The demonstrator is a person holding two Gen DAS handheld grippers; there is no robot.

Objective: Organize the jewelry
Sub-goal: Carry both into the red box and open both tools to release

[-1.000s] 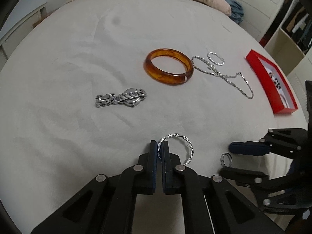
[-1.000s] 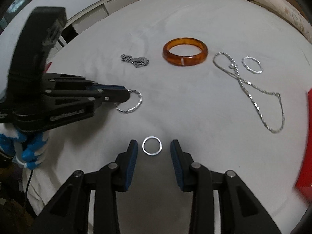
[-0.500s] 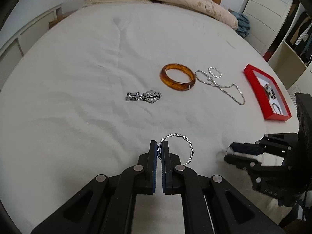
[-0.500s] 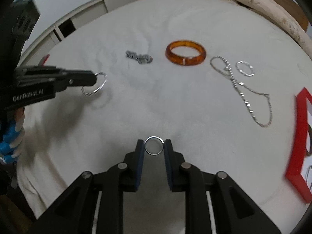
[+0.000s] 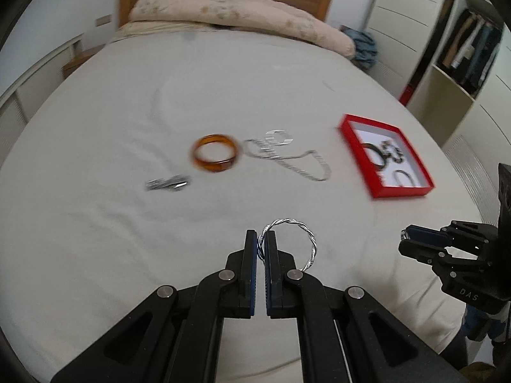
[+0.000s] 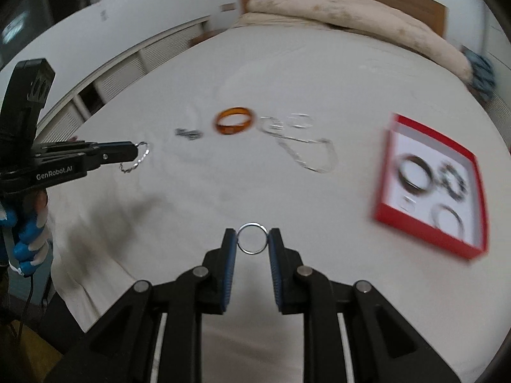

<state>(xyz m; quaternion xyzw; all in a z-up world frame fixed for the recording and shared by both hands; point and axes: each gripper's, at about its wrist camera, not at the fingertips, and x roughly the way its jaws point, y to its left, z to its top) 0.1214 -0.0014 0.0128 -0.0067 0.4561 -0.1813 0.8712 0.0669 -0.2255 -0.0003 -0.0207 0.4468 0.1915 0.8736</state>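
A white bed is filling both views, with a rumpled quilt lying at its head. A red box is sitting on the bed's right side, holding several dark bracelets. An amber bangle, a silver chain and a watch are lying mid-bed. The left gripper is clamping a twisted silver bracelet above the sheet. The right gripper is pinching a plain silver ring between its pads.
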